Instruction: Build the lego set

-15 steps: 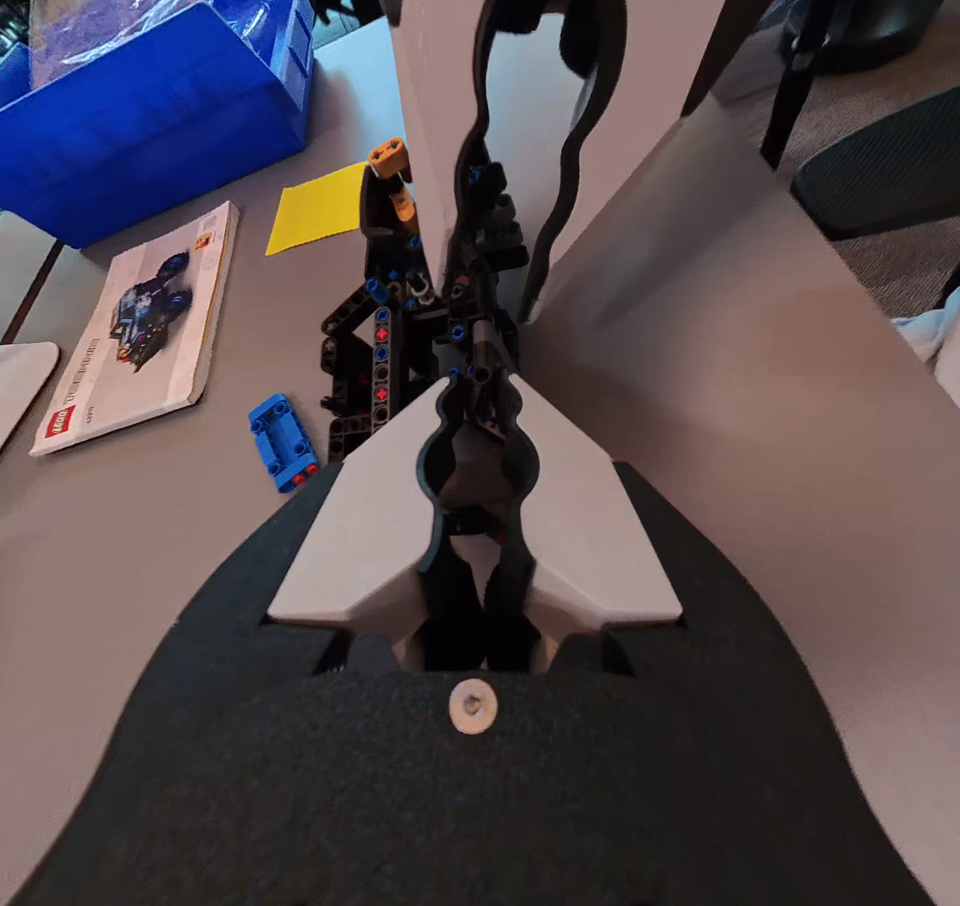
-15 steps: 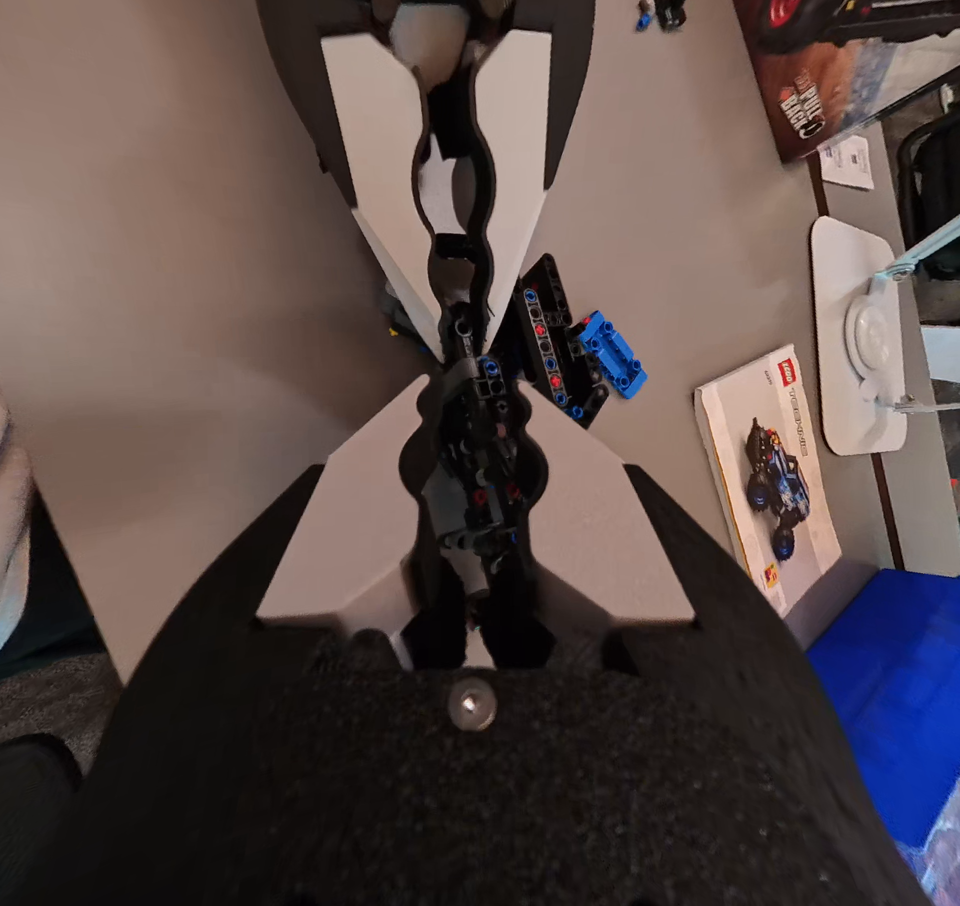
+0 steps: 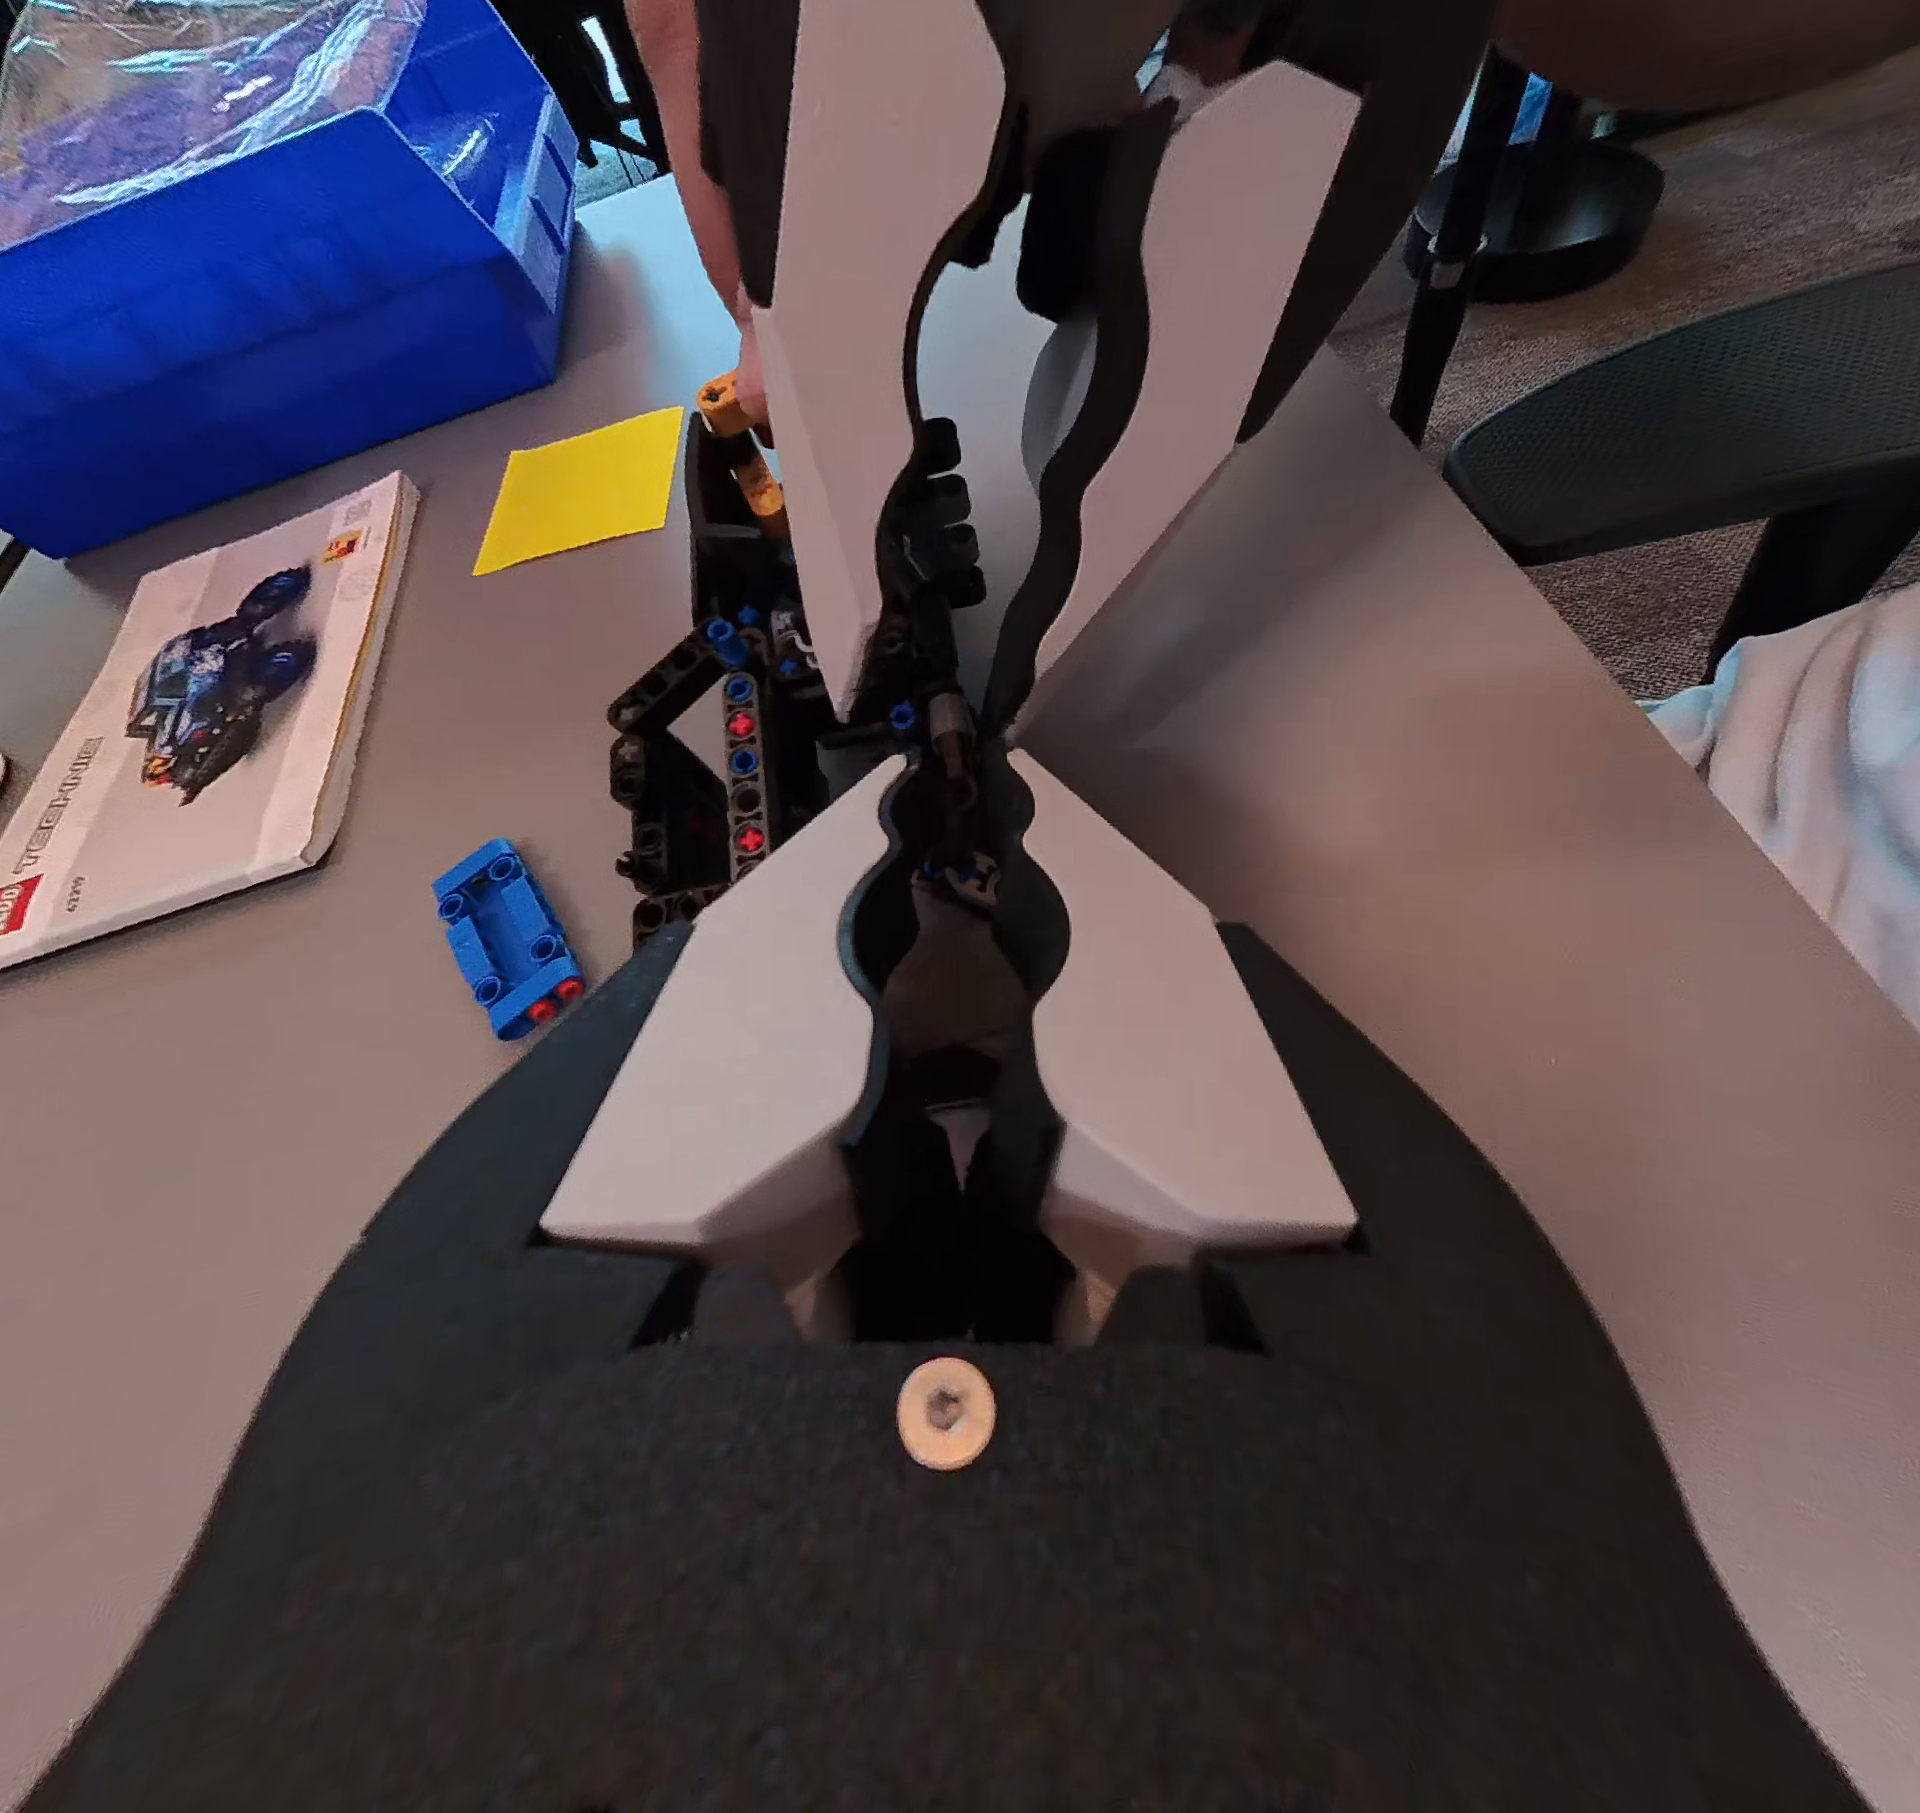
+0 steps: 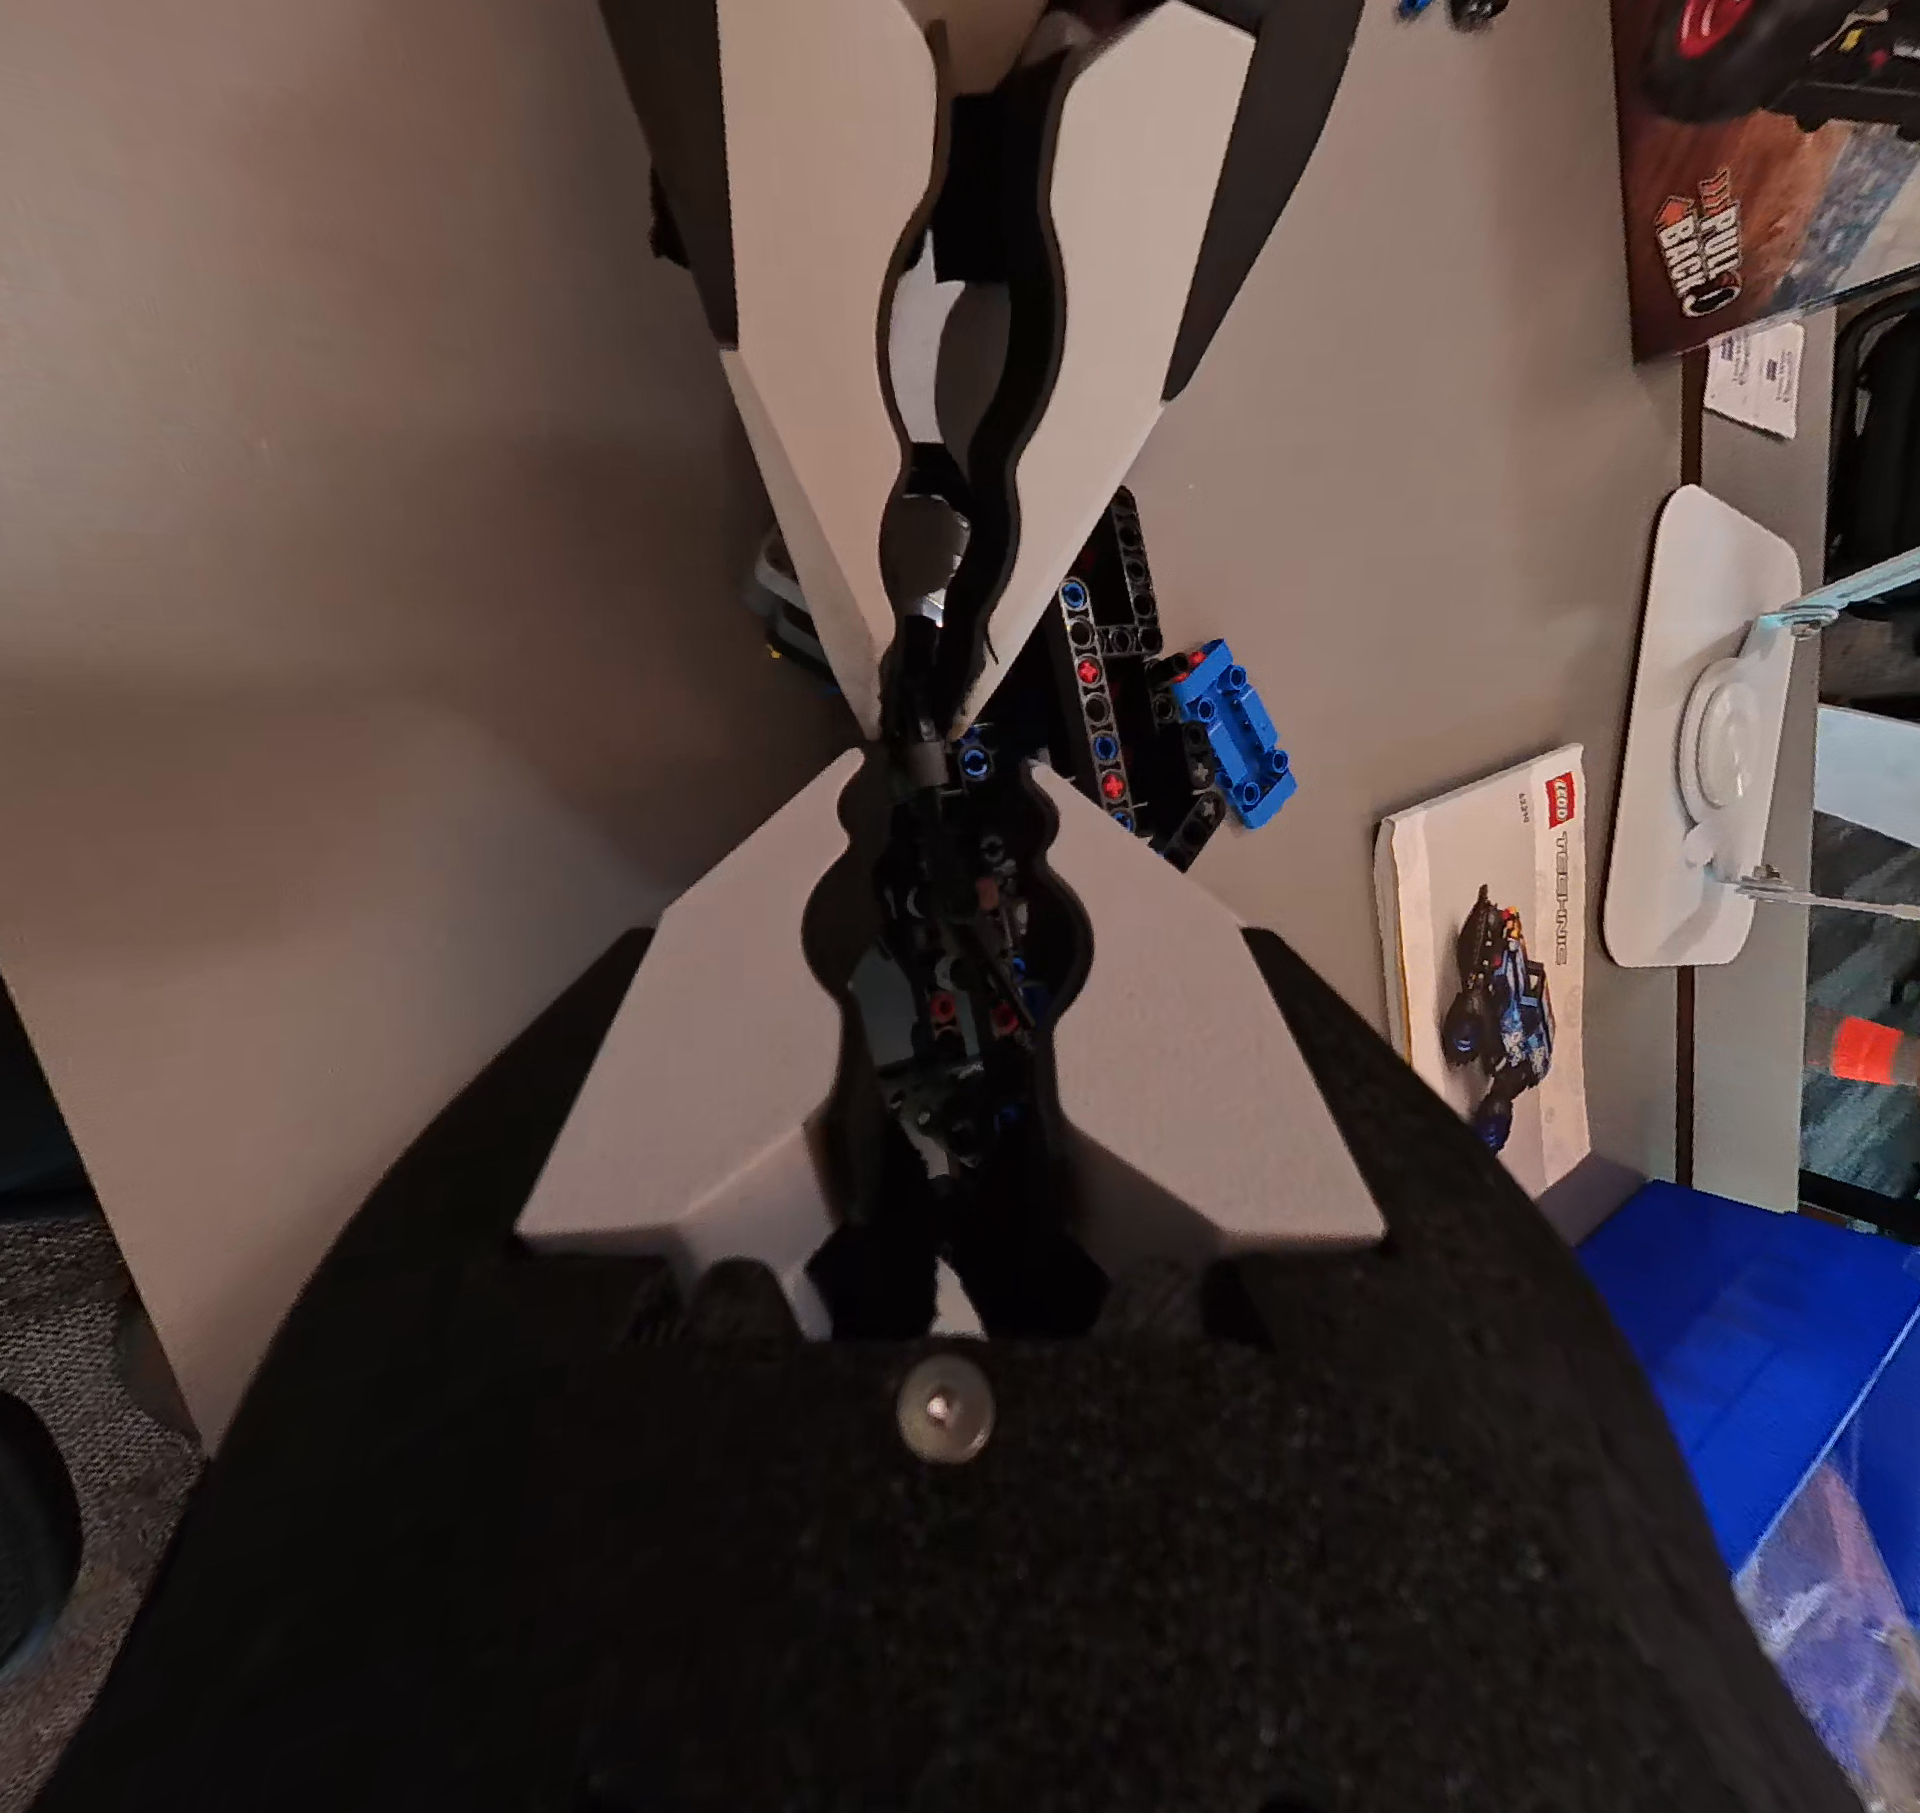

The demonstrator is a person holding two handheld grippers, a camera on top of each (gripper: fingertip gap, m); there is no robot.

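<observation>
Left tongs and right tongs tip to tip, each clamped on the black brick assembly above the grey tabletop. Just left: loose blue brick; farther left: instruction booklet.

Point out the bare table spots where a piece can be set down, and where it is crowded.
Free: the grey table near of the blue brick and booklet; also the wide stretch left of both grippers in the right wrist view. Crowded: around the black brick assembly, where left gripper and right gripper meet.
</observation>
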